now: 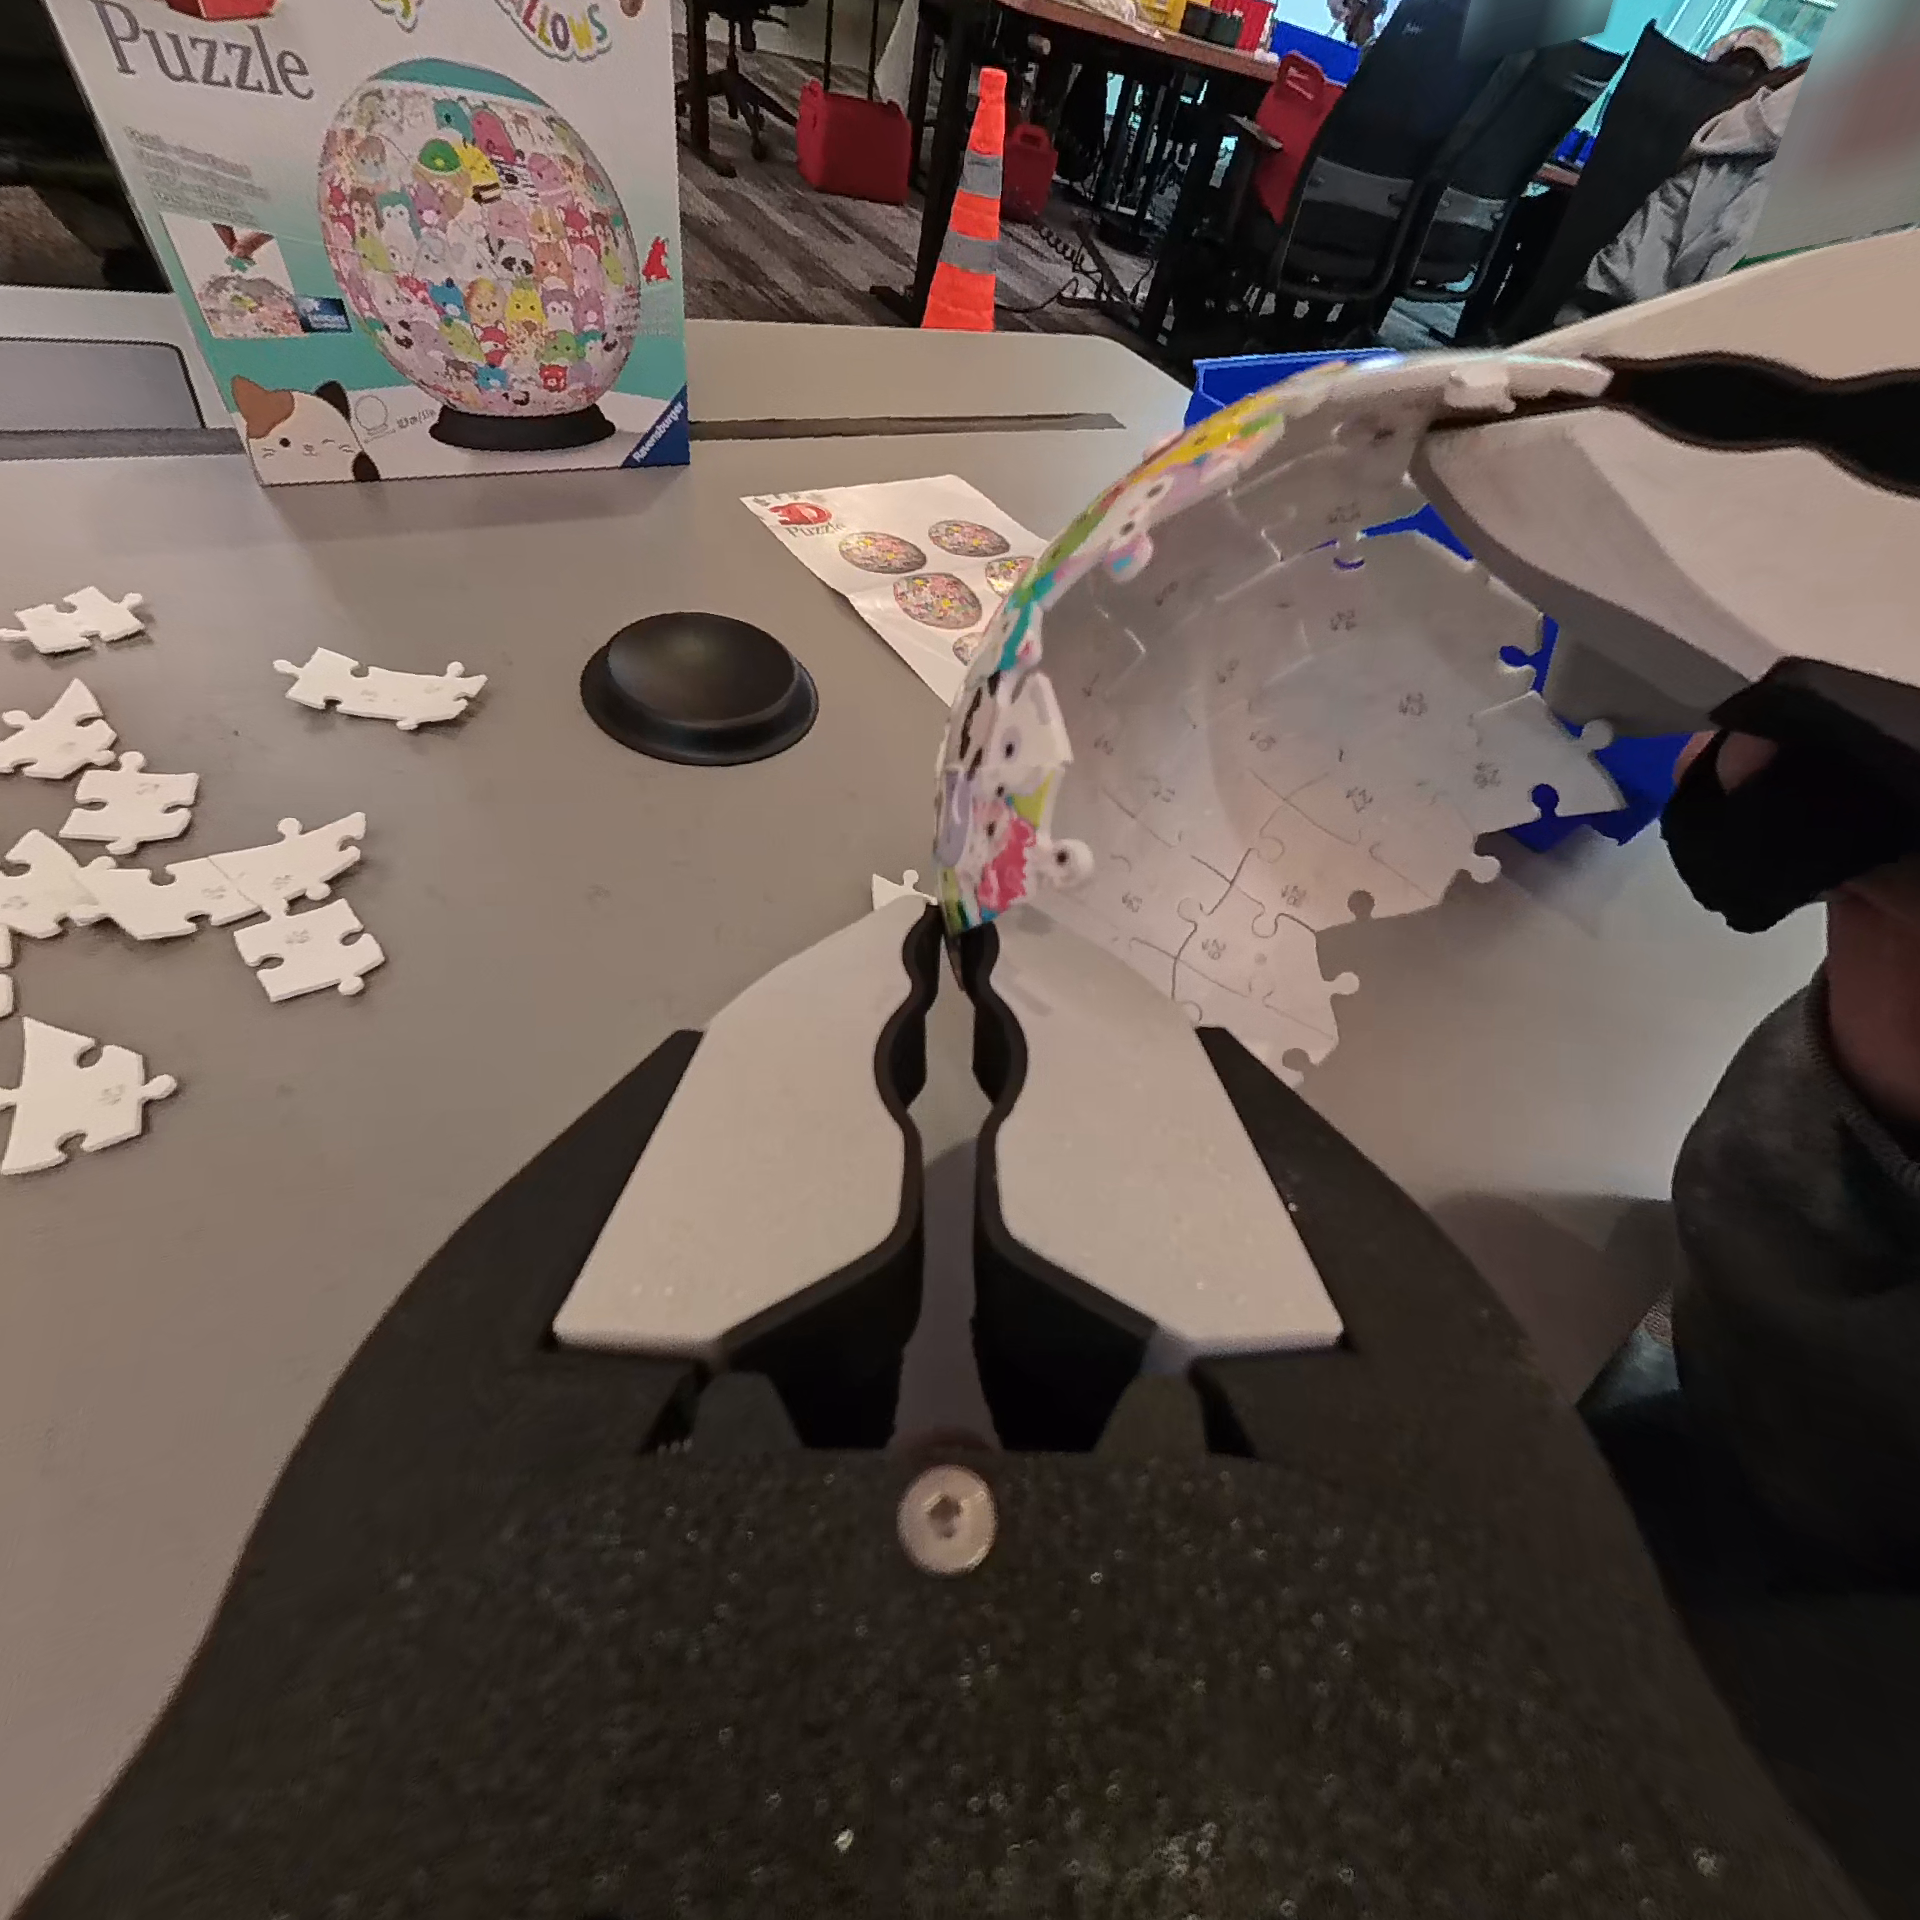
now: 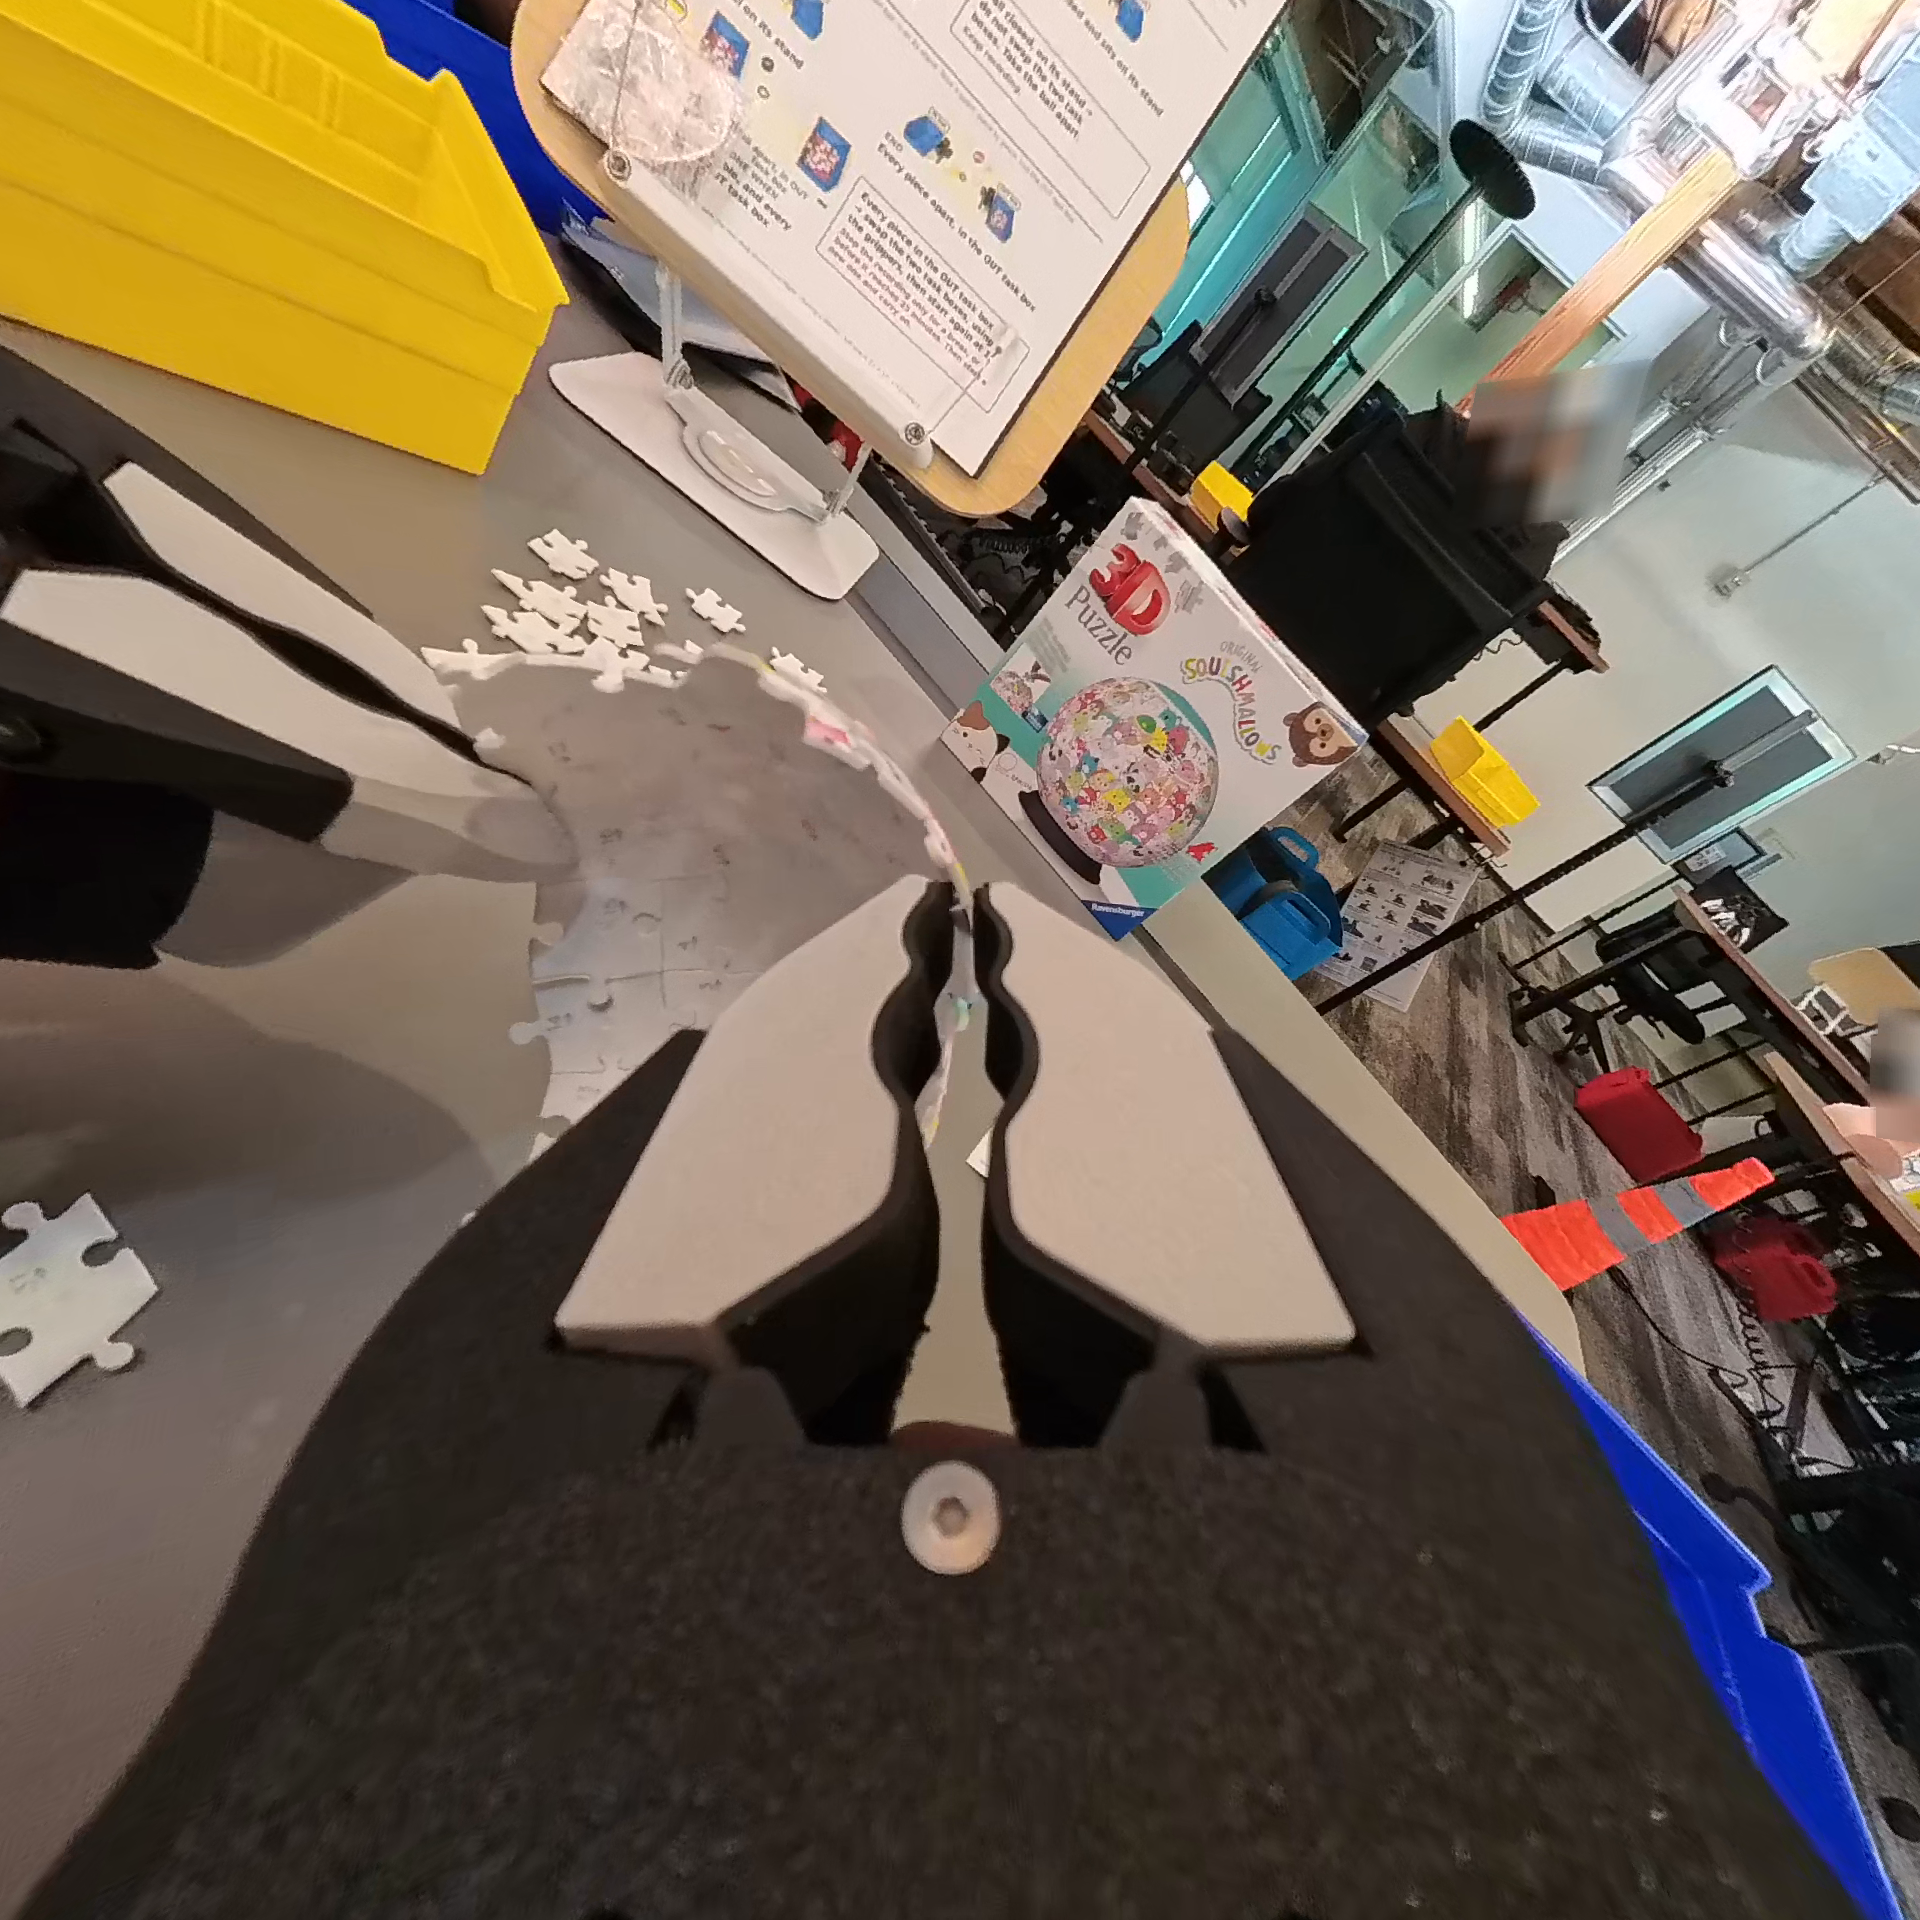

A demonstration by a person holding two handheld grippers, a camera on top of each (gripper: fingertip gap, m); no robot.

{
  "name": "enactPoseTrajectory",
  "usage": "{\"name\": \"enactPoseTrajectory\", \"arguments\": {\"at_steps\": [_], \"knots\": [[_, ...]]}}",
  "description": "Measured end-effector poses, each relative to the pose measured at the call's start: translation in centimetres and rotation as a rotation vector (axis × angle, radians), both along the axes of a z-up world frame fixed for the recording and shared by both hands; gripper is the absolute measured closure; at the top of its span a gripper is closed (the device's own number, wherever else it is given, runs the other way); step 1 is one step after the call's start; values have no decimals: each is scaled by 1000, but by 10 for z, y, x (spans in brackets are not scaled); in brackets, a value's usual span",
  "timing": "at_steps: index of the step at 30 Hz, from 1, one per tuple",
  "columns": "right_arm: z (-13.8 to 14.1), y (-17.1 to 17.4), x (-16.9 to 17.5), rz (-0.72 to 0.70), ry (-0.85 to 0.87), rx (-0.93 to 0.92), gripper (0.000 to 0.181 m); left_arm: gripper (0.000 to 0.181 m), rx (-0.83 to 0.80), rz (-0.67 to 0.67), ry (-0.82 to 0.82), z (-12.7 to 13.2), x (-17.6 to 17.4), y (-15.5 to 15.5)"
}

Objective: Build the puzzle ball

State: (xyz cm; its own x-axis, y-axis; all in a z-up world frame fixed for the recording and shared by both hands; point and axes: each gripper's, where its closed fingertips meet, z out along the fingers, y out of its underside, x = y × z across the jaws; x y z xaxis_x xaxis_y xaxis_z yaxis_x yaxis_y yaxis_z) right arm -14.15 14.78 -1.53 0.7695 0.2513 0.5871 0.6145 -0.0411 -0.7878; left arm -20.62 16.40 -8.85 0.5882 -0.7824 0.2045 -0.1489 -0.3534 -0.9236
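Both my grippers pinch the half-built shell [image 1: 1247, 748]: left [image 1: 951, 920] clamps its lower rim, right [image 2: 966, 904] its upper (hollow facing me); loose pieces [image 1: 208, 883] lie left.

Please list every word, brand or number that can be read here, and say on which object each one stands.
I do not quote writing; these things bear it:
Puzzle box: large printed words and a brand mark.
Folded leaflet: a small heading.
Half-built ball, inside: small blurred marks on each piece.
Loose pieces: faint marks.
Sheet on stand: dense small print.
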Motion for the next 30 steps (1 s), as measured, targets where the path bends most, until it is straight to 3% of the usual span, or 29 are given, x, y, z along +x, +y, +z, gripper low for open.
{"name": "enactPoseTrajectory", "arguments": {"at_steps": [10, 21, 30], "knots": [[0, 0, -1, -1, 74, -2, 177, 179, 61, 83, 20, 5, -8, 4], [-2, 0, -3, 87, 357, -137, 175, 179, 88, 105, 28, 8, -12, 7], [0, 0, -3, 96, 356, -133, 176, 179, 88, 97, 20, 8, -11, 5]]}}
